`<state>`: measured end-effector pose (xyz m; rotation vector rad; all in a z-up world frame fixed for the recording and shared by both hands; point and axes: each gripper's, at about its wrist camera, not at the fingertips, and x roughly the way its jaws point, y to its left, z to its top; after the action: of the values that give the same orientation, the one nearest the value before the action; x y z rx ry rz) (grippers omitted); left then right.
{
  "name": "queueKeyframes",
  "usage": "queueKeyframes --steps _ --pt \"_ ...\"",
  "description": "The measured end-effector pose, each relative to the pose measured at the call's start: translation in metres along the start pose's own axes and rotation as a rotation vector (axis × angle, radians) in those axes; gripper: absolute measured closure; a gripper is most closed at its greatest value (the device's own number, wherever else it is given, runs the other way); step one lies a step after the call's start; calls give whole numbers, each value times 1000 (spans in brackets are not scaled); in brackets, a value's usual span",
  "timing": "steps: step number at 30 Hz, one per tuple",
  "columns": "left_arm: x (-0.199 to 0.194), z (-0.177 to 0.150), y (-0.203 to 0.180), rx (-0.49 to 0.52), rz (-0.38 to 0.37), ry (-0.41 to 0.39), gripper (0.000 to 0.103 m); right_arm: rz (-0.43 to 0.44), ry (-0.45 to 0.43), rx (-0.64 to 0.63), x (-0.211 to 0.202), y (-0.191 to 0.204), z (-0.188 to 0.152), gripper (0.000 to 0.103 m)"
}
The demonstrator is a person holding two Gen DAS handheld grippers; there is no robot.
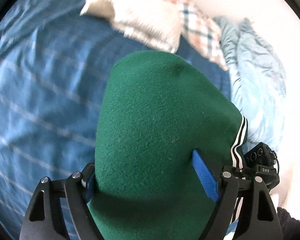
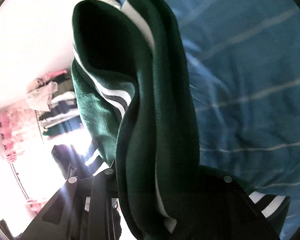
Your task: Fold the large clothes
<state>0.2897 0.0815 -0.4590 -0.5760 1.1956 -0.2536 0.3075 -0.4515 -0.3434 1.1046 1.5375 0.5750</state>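
Observation:
A green fleece garment (image 1: pixel 158 120) with white and black stripes along its edge fills the middle of the left wrist view. My left gripper (image 1: pixel 150 176) is shut on the garment; its blue fingers (image 1: pixel 205 177) press into the cloth and hold it above the bed. In the right wrist view the same garment (image 2: pixel 158 120) hangs in thick ribbed folds with white stripes. My right gripper (image 2: pixel 162 180) is shut on a bunched fold of it; its fingertips are hidden by the cloth.
A blue bedspread (image 1: pixel 40 100) with thin white lines lies below. A white fluffy pillow (image 1: pixel 142 18), a plaid cloth (image 1: pixel 202 32) and a pale blue crumpled blanket (image 1: pixel 256 84) lie at the far side. A clothes rack (image 2: pixel 56 108) stands beside the bed.

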Motion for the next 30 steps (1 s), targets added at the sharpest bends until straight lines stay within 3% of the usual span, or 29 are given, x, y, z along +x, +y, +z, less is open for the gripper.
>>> queueKeyframes --steps 4,10,19,22,26,30 --pt "-20 62 -8 68 -27 -39 21 30 -55 -25 -6 54 21 68" --pt "-29 175 -10 154 -36 -65 21 55 -146 -54 15 149 88 68" --pt "7 359 20 216 45 -129 21 73 -156 -120 79 257 273 68" --pt "38 401 43 192 63 -120 21 50 -147 -115 111 277 331 68" --pt "94 432 79 172 126 -63 21 -59 -110 -106 148 278 400 68" --pt "125 438 95 211 174 -52 13 -94 -98 -108 162 275 419 62"
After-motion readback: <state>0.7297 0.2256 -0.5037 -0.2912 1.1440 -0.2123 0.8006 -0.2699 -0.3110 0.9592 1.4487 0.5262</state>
